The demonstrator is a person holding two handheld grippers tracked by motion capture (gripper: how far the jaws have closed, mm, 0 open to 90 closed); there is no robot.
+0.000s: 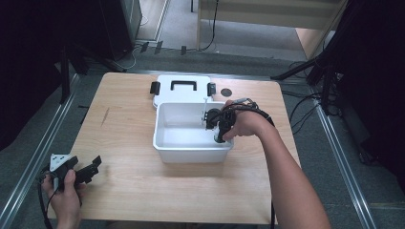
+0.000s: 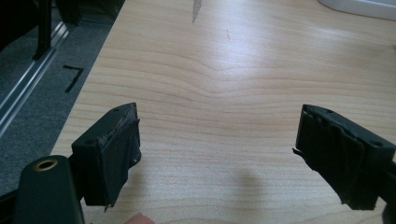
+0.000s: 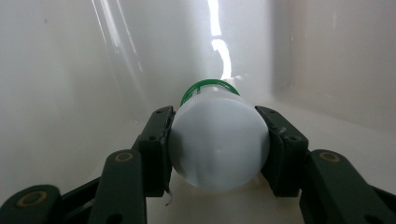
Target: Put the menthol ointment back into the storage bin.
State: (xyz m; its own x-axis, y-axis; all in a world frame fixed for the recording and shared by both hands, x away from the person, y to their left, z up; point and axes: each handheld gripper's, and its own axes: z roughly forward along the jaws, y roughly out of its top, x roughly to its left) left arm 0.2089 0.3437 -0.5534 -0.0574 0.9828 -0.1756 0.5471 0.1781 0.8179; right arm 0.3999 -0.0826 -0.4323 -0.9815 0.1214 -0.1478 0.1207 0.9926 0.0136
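Wooden table point(image 1: 143, 181), grey floor point(image 1: 334, 143).

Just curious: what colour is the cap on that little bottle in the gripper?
Green; the bottle is white with a green cap, clearest in the right gripper view.

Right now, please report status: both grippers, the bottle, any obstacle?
Right gripper shut on white bottle, low inside white bin. Left gripper open, idle over table. Nothing blocking.
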